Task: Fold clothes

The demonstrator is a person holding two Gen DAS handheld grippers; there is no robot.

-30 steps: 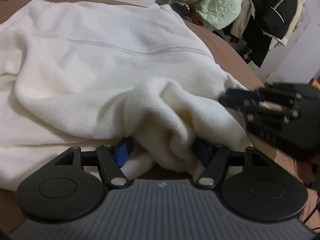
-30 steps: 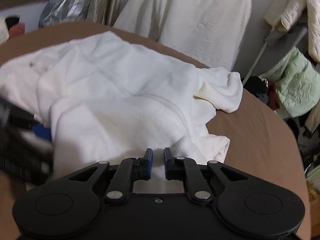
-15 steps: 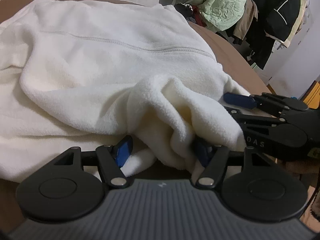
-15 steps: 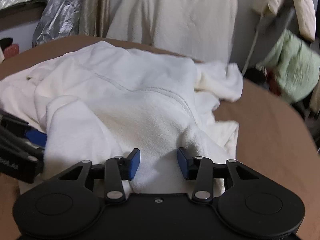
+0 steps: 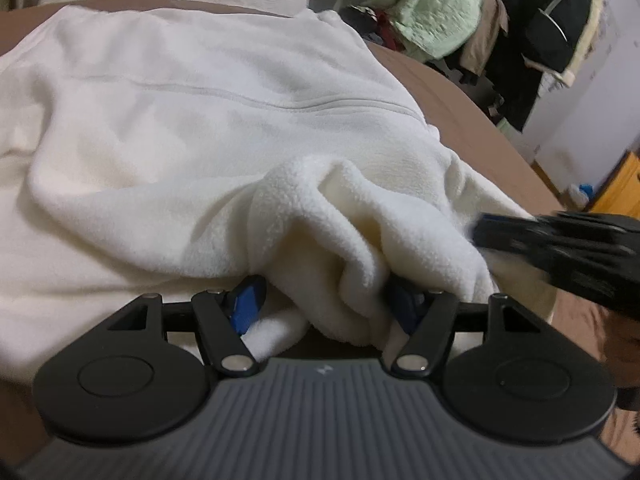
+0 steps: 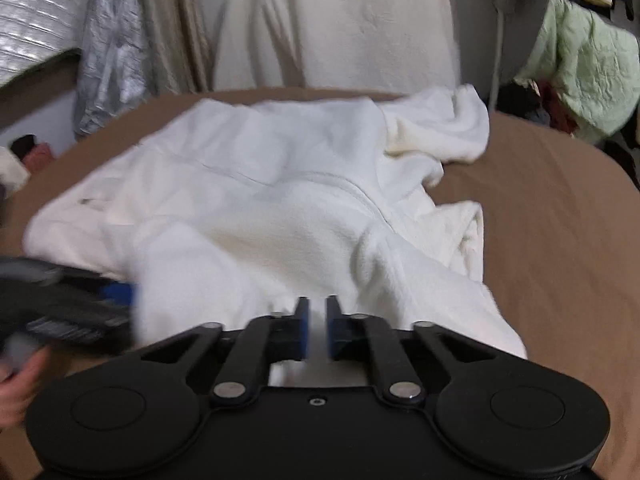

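Fleece garment (image 5: 200, 128) hem lies bunched between spread left gripper (image 5: 324, 304) fingers; right gripper (image 6: 316, 330), pinching the same edge nearly closed, sits alongside.

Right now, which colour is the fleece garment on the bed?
Creamy white, plain, no pattern. The fleece garment shows best in the left wrist view.

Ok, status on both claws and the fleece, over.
Left claw open around a bunched fold of the white fleece. Right claw shut on its near edge. Nothing in the way.
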